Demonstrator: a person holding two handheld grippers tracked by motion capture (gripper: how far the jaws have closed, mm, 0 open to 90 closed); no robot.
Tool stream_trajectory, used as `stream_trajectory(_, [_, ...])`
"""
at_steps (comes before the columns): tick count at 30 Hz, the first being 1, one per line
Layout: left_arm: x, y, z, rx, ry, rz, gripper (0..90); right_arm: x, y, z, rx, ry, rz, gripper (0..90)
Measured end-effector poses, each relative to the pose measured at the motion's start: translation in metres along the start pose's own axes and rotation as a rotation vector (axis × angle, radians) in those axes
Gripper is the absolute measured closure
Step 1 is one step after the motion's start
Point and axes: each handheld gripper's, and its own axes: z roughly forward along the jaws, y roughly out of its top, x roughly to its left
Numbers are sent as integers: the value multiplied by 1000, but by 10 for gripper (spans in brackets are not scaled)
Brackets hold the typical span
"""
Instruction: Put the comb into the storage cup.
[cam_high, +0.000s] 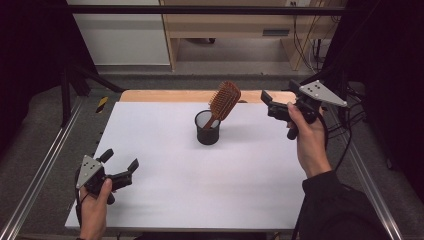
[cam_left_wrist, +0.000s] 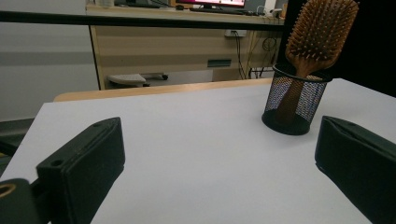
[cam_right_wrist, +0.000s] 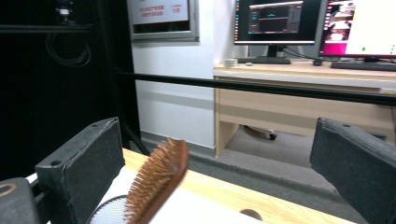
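The brown wooden paddle hairbrush (cam_high: 224, 101) stands handle-down in the black mesh cup (cam_high: 207, 131); left gripper (cam_high: 120, 169) and right gripper (cam_high: 266, 102), jaws wide, hold nothing.

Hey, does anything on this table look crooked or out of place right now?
Only the hairbrush: it stands handle-down in the black mesh cup, leaning to one side with its bristled head sticking well above the rim. The cup itself sits upright on the white tabletop. Nothing is spilled or broken.
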Motion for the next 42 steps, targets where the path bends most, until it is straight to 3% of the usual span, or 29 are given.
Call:
stream_trajectory(4, [3, 1, -8, -11, 13, 14, 18, -10, -5, -15, -9, -22, 7, 26])
stream_trajectory(14, [4, -3, -22, -12, 5, 13, 17, -24, -16, -54, 1, -14, -1, 24])
stream_trajectory(21, [6, -2, -26, -43, 6, 3, 23, -26, -33, -74, 5, -17, -1, 25])
stream_trajectory(42, [5, 0, -28, -59, -3, 28, 21, -35, -77, -108, 52, -45, 28, 32])
